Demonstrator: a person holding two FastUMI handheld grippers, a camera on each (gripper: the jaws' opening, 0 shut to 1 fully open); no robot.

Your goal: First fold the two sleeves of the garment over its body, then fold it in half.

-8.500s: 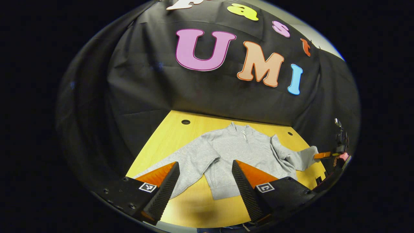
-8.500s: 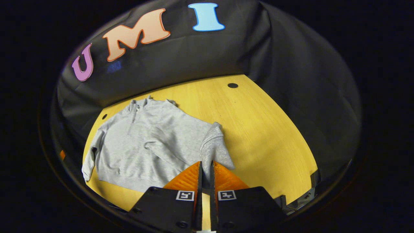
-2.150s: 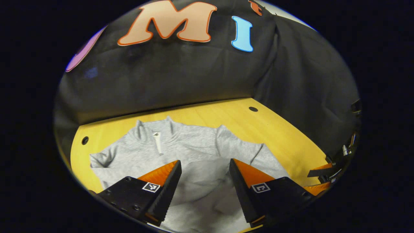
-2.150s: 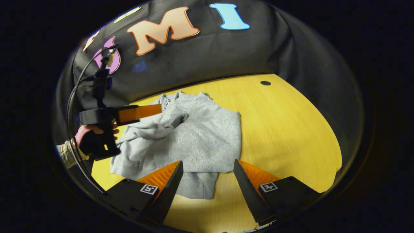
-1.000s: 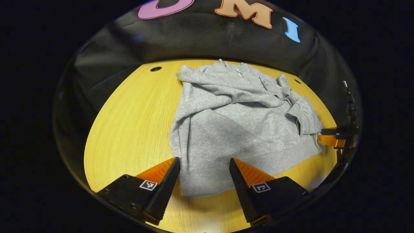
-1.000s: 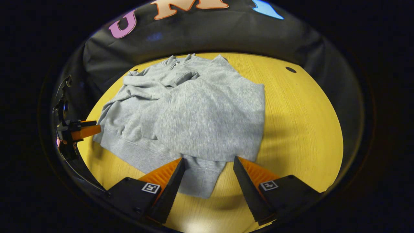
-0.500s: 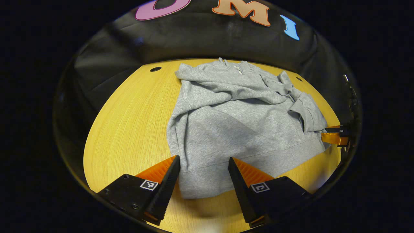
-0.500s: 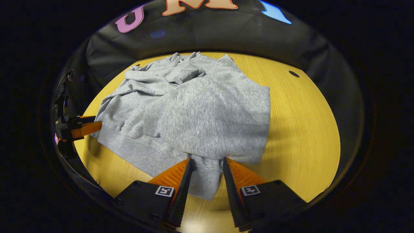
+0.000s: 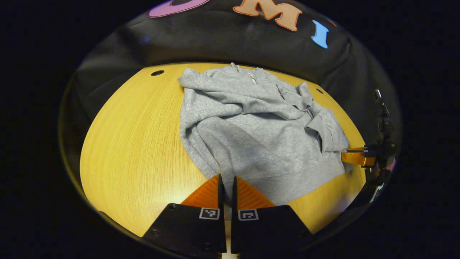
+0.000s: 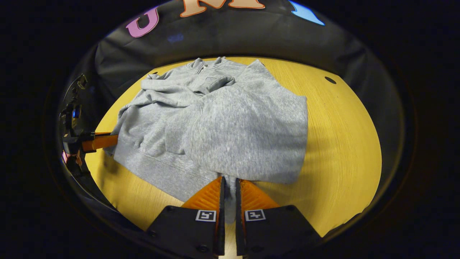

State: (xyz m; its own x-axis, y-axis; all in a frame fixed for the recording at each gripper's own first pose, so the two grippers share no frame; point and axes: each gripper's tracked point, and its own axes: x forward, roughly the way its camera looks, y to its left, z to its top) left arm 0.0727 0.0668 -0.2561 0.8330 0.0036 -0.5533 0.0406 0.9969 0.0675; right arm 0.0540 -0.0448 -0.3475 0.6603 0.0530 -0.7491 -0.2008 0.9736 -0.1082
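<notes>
A grey zip-neck sweatshirt (image 9: 258, 133) (image 10: 222, 126) lies on the yellow table (image 9: 129, 144) with both sleeves folded over its body, collar toward the far wall. My left gripper (image 9: 227, 181) is shut on the hem at one near corner. My right gripper (image 10: 229, 183) is shut on the hem at the other near corner. In the left gripper view the right gripper (image 9: 354, 157) shows at the far right edge, pinching the hem. In the right gripper view the left gripper (image 10: 102, 141) shows at the left edge against the hem.
The wooden table (image 10: 345, 144) has bare surface on both sides of the garment and small round holes (image 9: 157, 73) (image 10: 330, 80) near its back edge. A black cloth wall closes in the back and sides.
Both grippers, open around the hem half a second ago, have closed on it. The near hem has lifted and bunched slightly at both corners.
</notes>
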